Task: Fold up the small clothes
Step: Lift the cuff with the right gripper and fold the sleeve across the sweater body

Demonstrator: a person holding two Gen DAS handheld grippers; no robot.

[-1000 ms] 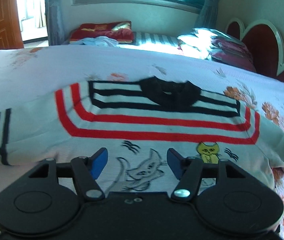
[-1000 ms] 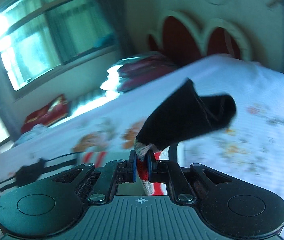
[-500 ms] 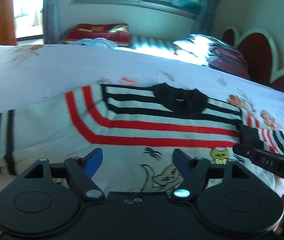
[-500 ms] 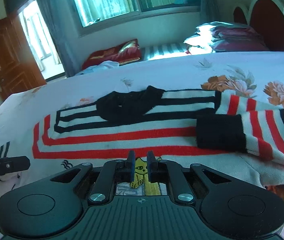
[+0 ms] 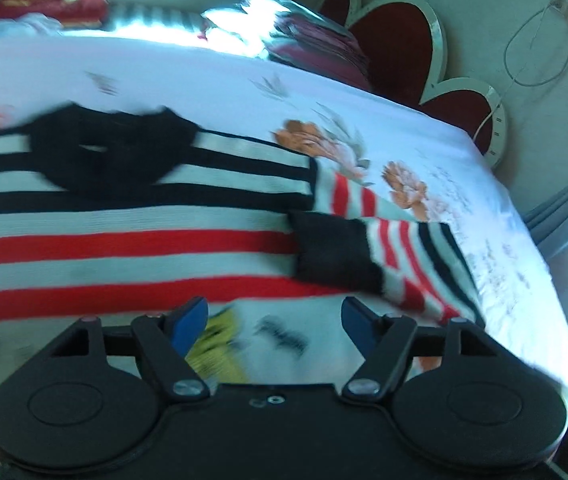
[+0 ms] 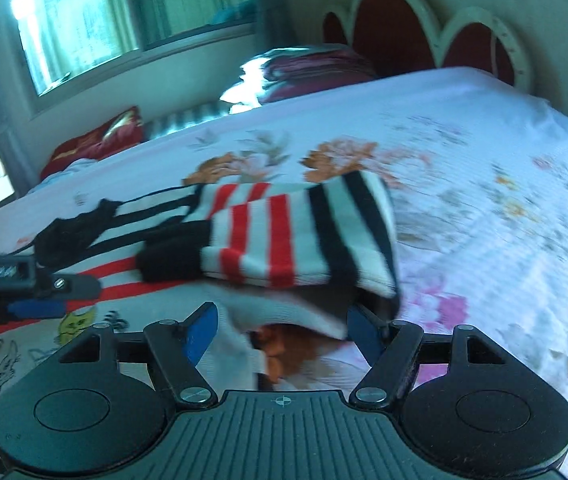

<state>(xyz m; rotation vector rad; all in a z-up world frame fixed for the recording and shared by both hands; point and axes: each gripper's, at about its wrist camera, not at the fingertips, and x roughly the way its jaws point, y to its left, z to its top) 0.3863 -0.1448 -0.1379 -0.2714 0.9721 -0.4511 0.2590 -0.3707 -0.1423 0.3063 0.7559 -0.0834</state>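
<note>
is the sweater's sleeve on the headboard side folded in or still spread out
Folded in. The striped sleeve doubles back, its black cuff lying on the sweater chest.

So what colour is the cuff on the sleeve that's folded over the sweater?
Solid black cuff, next to the sleeve's red, white and black stripes; clearest in the right wrist view.

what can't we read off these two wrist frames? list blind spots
- Sweater, left wrist: left part cut by the frame edge; hem hidden behind the left gripper, closing with nothing between its jaws.
- Yellow cat print, left wrist: smeared by motion blur.
- Under the folded sleeve, right wrist: the sleeve covers it; the right gripper, opening, blocks the near edge.
- Bedspread flowers, right wrist: blurred.
</note>
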